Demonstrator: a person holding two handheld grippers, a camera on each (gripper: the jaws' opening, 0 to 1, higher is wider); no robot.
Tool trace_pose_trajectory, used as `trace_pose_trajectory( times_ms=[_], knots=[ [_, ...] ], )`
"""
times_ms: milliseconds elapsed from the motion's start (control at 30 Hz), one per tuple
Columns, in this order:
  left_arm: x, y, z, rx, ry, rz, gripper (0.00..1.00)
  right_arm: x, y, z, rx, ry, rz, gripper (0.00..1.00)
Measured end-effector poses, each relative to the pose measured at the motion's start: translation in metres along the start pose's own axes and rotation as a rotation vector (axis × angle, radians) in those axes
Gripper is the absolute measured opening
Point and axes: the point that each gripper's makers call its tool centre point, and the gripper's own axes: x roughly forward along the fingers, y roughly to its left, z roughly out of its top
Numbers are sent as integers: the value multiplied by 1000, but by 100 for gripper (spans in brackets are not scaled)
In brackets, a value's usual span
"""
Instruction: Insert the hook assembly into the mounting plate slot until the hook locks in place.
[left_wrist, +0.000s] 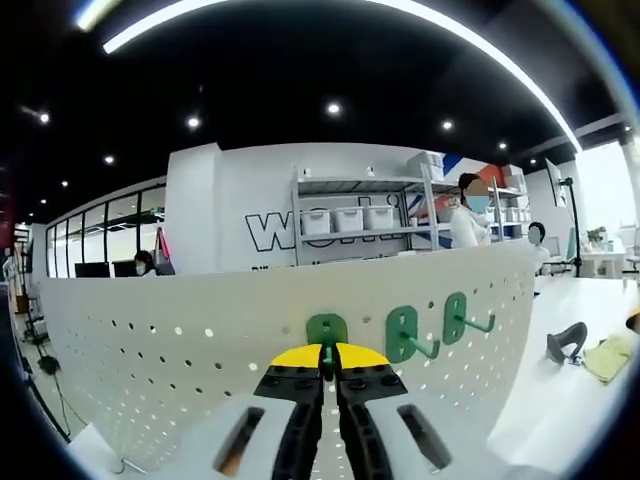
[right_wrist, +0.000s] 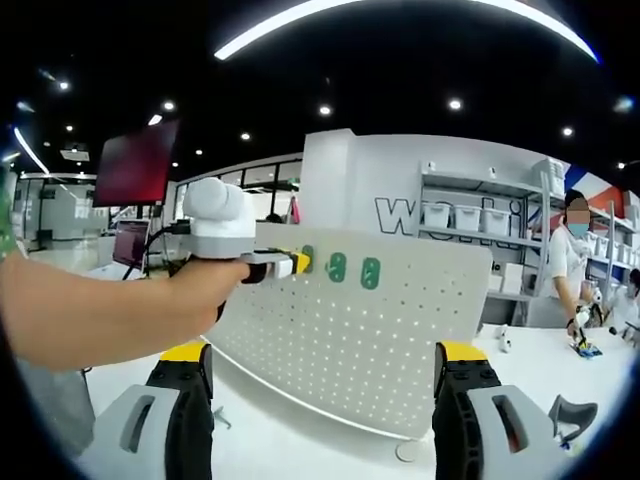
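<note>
Green hook (left_wrist: 327, 335) pinched in left tool (left_wrist: 330, 362), right at pegboard (left_wrist: 200, 350) | right tool (right_wrist: 325, 385) wide open, empty | step: seating it | next: push till it locks

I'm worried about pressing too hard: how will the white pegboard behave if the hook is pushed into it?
The pegboard looks like a thin sheet standing upright on the table, so it may flex or tip backward. The left gripper is shut on the green hook high on the board, where leverage seems greatest.
</note>
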Motion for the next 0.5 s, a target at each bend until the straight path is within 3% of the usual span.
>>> trace_pose_trajectory(
  times_ms=[500],
  knots=[
    [3, 0, 0, 0, 19, 17, 3, 1, 0, -3, 4, 4, 5, 93]
  ],
)
